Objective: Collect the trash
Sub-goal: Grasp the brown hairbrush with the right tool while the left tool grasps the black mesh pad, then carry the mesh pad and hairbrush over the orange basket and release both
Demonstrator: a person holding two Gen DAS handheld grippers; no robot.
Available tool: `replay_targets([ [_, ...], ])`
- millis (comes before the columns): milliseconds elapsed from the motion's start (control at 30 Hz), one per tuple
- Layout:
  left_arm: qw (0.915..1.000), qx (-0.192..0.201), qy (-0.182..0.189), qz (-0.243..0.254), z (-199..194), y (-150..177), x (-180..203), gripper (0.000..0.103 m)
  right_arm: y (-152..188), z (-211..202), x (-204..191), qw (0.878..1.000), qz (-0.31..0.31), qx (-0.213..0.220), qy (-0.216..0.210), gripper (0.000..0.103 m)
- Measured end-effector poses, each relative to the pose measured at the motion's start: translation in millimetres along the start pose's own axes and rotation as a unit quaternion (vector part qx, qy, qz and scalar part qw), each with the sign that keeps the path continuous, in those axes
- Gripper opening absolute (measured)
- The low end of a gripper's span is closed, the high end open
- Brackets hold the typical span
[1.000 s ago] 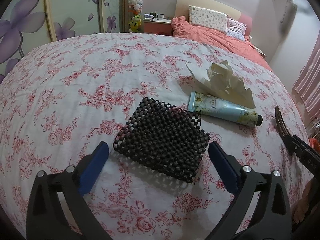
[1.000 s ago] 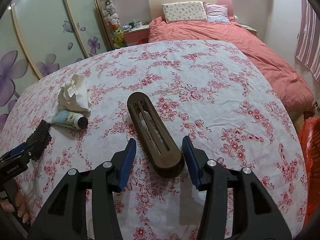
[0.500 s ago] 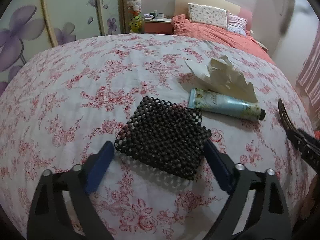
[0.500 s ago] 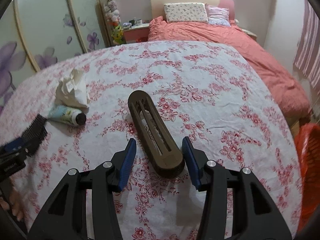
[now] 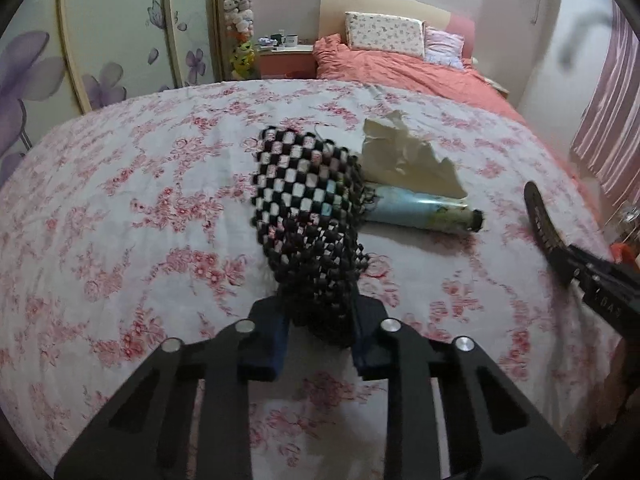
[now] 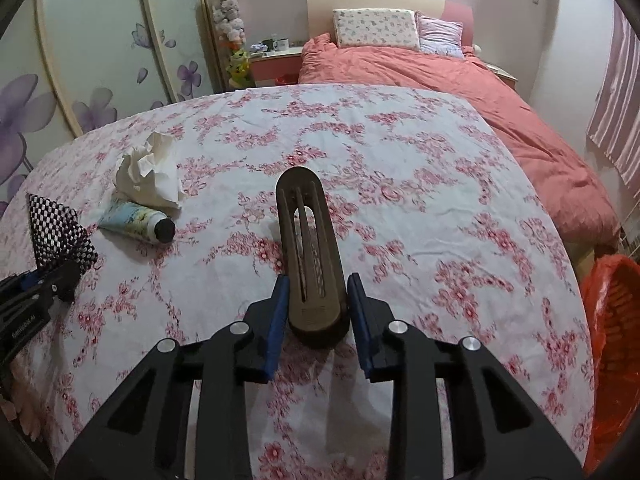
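Observation:
My left gripper (image 5: 318,338) is shut on a black mesh mat (image 5: 308,216) and holds it lifted off the floral bedspread (image 5: 140,200); the mat also shows in the right wrist view (image 6: 56,232). My right gripper (image 6: 314,320) is shut on a dark brown slotted holder (image 6: 308,240), raised from the spread; it also shows in the left wrist view (image 5: 540,216). A crumpled tissue (image 5: 404,156) and a pale blue tube (image 5: 420,214) lie on the spread behind the mat, also seen in the right wrist view as tissue (image 6: 150,172) and tube (image 6: 138,222).
An orange-red basket (image 6: 612,340) stands off the spread's right edge. A bed with a coral duvet (image 6: 460,80) and pillows lies behind. A wardrobe with flower doors (image 5: 100,40) and a nightstand (image 5: 284,60) line the back left.
My left gripper closed on the mesh mat and lifted it, so it now hangs upright. My right gripper closed on the brown holder and raised its far end.

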State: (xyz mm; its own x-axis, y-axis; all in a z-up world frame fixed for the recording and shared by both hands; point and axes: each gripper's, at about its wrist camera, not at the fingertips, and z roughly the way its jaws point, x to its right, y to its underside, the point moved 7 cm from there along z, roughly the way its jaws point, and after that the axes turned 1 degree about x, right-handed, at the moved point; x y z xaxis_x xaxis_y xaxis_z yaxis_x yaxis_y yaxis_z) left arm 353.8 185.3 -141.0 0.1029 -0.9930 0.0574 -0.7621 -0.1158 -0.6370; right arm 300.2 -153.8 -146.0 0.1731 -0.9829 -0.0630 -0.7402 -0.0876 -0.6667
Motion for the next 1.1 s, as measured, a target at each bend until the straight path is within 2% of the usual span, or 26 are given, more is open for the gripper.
replay_targets([
  [267, 0.9995, 0.028, 0.013, 0.006, -28, -9, 16, 0.023, 0, -30, 20, 0.999, 0.025, 0.025, -0.005, 0.030],
  [500, 0.9975, 0.051, 0.043, 0.022, -57, -17, 54, 0.023, 1, -70, 51, 0.996, 0.057, 0.065, -0.001, 0.031],
  [633, 0.9950, 0.060, 0.072, 0.035, -72, -21, 91, 0.023, 5, -98, 83, 0.992, 0.087, 0.092, 0.012, 0.030],
  [833, 0.9880, 0.064, 0.124, 0.066, -86, -20, 164, 0.023, 15, -125, 128, 0.984, 0.128, 0.120, 0.045, 0.030],
  [1100, 0.9678, 0.060, 0.216, 0.114, -104, -5, 275, 0.023, 37, -153, 191, 0.967, 0.190, 0.148, 0.088, 0.030],
])
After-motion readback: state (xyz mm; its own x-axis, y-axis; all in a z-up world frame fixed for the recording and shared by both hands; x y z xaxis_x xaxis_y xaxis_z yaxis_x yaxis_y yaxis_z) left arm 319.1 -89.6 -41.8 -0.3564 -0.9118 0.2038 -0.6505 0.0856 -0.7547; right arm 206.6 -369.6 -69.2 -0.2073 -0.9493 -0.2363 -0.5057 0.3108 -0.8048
